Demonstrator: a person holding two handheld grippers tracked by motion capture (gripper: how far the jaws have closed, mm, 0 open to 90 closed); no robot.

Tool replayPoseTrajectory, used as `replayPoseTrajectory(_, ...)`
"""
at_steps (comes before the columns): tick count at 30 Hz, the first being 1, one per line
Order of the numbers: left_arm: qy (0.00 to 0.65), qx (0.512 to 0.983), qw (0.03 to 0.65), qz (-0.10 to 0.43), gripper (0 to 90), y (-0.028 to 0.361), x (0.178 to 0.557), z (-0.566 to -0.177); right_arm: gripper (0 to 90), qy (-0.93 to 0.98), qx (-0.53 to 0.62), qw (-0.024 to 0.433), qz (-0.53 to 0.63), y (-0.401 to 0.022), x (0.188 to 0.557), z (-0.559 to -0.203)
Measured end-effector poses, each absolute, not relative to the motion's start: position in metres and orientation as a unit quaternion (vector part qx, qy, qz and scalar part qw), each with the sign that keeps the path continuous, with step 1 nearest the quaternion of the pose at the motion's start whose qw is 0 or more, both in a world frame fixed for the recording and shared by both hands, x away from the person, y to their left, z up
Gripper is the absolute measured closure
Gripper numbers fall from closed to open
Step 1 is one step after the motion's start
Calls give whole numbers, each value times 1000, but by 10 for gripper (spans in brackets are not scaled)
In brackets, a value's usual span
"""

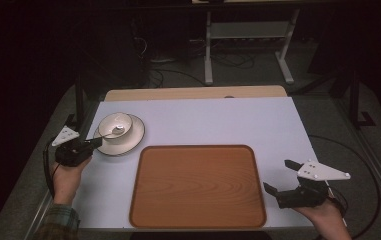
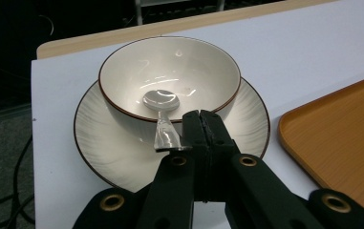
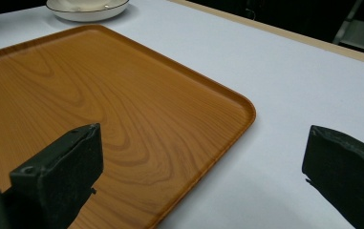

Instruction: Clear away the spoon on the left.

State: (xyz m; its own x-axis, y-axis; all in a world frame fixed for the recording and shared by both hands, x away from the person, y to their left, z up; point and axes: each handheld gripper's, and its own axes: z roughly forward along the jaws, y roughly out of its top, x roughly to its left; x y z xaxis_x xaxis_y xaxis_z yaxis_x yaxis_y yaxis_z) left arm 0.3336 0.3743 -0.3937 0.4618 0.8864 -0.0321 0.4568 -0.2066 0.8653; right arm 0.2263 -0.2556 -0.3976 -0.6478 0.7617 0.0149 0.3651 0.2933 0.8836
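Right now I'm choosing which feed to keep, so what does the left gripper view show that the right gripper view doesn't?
Left gripper view alone: the bowl with the spoon in it, and the left gripper, jaws closed beside the spoon's handle. Right gripper view alone: the right gripper, jaws wide apart over the tray's corner. Both: the plate, the wooden tray and the white table.

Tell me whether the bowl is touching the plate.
Touching. The left gripper view shows the bowl sitting directly on the plate, with the plate's rim ringing its base and no gap.
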Motion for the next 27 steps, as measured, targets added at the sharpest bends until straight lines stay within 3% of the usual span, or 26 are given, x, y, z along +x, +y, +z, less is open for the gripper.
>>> replayPoseTrajectory(27,494,706,435,263,898,391,356,-394,0,778,363,208,469,-254,227,-399)
